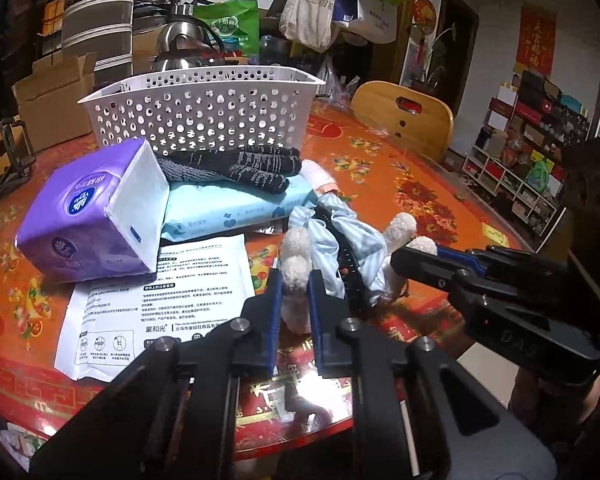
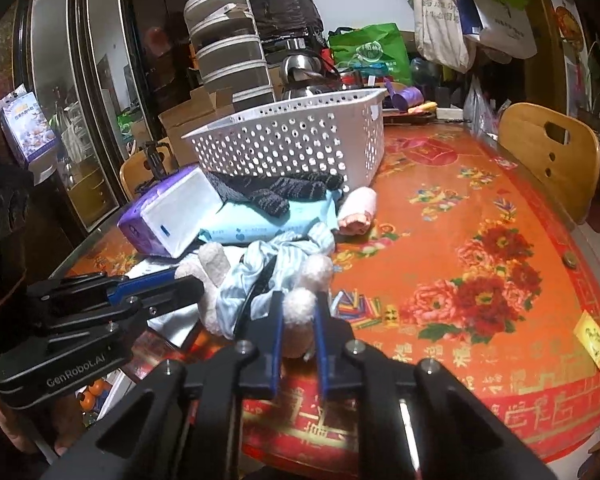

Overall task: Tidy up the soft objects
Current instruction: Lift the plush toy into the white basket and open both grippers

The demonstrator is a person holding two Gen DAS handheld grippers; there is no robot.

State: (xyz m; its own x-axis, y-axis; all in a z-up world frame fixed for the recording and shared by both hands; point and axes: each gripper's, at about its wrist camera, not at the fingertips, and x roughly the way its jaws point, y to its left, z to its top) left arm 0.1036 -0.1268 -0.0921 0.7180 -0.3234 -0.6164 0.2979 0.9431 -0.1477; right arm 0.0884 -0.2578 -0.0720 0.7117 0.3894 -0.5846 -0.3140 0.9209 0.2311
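A plush toy with white fuzzy limbs and pale blue striped clothes lies on the red flowered table. My left gripper is shut on one white limb near the toy's left side. My right gripper is shut on another white limb; in the left wrist view the right gripper comes in from the right. The left gripper shows at the left of the right wrist view. Behind the toy stands a white perforated basket.
A purple tissue pack leans on a light blue wipes pack with dark knitted gloves on top. A pink sock lies beside them. A white printed pouch lies at front left. A wooden chair stands at the right.
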